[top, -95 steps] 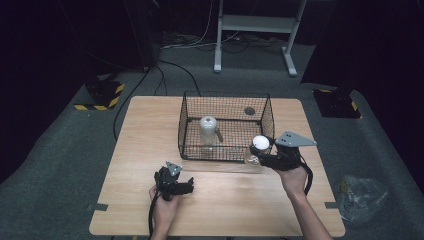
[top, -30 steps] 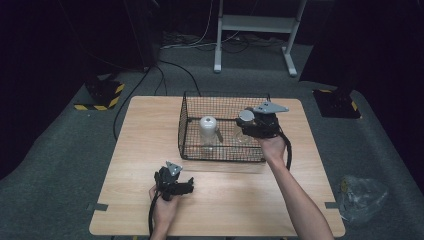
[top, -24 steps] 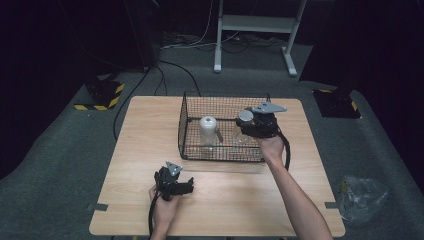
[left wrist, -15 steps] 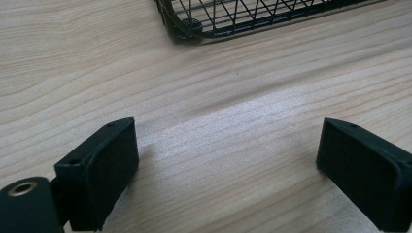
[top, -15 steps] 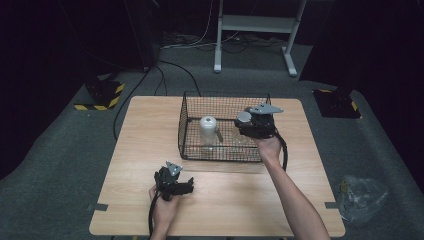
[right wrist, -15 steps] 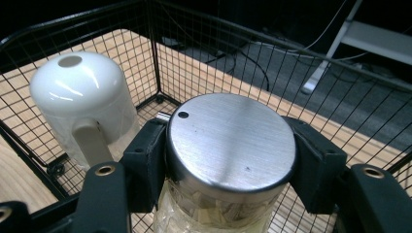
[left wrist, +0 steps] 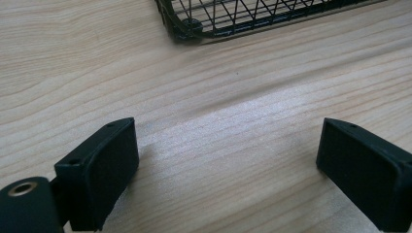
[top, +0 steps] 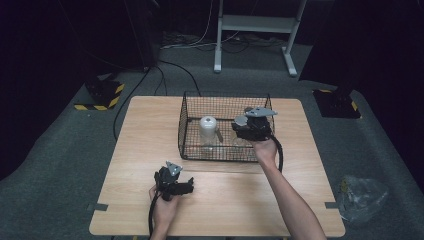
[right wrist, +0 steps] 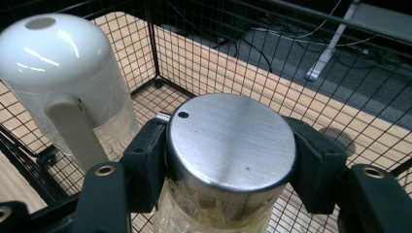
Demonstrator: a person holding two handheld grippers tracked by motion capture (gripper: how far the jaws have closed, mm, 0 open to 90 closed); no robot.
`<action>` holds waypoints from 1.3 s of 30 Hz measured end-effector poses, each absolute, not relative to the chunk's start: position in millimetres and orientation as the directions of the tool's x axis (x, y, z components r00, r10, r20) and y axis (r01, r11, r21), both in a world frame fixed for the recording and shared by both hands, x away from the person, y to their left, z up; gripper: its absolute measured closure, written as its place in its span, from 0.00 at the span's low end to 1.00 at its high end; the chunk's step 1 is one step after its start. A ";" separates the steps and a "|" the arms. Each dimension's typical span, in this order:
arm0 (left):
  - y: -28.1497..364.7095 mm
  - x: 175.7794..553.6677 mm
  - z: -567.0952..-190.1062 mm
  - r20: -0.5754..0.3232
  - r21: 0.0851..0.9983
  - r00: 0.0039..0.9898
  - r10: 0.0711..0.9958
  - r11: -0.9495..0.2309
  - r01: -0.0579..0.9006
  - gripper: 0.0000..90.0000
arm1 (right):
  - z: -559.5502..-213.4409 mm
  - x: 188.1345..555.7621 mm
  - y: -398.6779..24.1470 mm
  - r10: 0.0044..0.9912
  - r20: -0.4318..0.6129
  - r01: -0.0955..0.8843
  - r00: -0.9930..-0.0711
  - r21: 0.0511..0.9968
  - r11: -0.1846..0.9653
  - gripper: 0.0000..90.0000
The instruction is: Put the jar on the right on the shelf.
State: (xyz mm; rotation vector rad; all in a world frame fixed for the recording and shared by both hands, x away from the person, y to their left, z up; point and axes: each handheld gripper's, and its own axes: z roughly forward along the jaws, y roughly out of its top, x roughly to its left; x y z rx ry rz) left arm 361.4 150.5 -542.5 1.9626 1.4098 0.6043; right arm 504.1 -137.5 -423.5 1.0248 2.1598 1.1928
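Note:
My right gripper (right wrist: 232, 160) is shut on a clear glass jar with a brushed steel lid (right wrist: 231, 138), its jaws clamped on either side of the lid. It holds the jar inside the black wire basket (top: 196, 107), at the right end (top: 250, 129). A white-topped jug with a handle (right wrist: 63, 77) stands in the basket to the jar's left (top: 208, 129). My left gripper (left wrist: 228, 155) rests open near the front of the wooden table (top: 145, 125), nothing between its jaws; it sits at the lower left (top: 175, 183).
The basket's near corner (left wrist: 187, 26) lies just ahead of my left gripper. Cables, a white metal stand (top: 255, 25) and yellow-black floor markers (top: 100, 97) lie beyond the table. A crumpled plastic bag (top: 362, 195) is on the floor at right.
My right gripper carried the jar from the table's right front up over the basket rim, then lowered it slightly inside. The left gripper has stayed still.

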 end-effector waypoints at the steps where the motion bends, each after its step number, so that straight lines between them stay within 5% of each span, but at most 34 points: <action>1: 150.5 361.4 -542.5 0.000 0.724 0.319 0.948 -0.220 0.654 0.09 | -424.5 504.4 -137.1 0.789 -0.042 0.386 -0.613 0.855 0.346 0.43; 39: 150.5 361.4 -542.6 0.000 0.724 0.319 0.948 -0.220 0.653 0.09 | -451.3 507.1 -128.8 0.803 -0.042 0.440 -0.594 0.819 0.368 0.43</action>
